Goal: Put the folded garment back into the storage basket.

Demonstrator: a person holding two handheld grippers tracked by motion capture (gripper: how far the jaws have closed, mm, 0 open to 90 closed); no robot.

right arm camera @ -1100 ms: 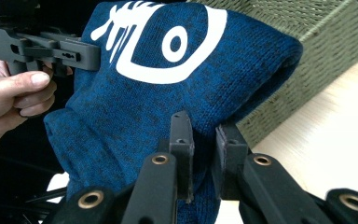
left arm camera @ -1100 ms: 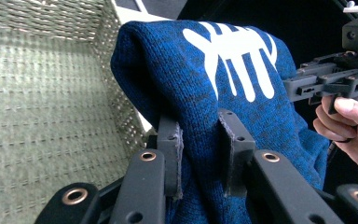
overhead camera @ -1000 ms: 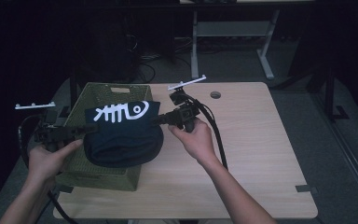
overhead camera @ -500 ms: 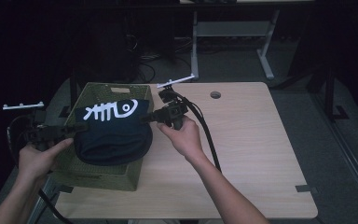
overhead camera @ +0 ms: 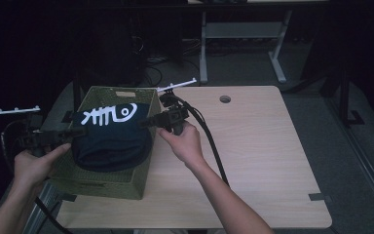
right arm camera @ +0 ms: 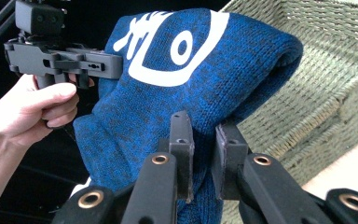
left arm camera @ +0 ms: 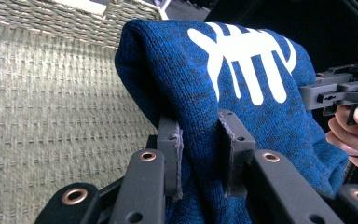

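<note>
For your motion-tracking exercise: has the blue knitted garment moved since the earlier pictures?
Yes. The blue knitted garment, held by both claws, has shifted leftward in the high view, from overhanging the woven basket's right rim to sitting over its middle.

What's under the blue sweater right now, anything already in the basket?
The blue knit sweater, held by both grippers, hangs over the green woven basket. Bare basket wall shows beside it; the basket's floor is covered, so its contents can't be told.

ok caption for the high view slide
Both grippers, left and right, hold a folded blue sweater over a woven basket.
</note>
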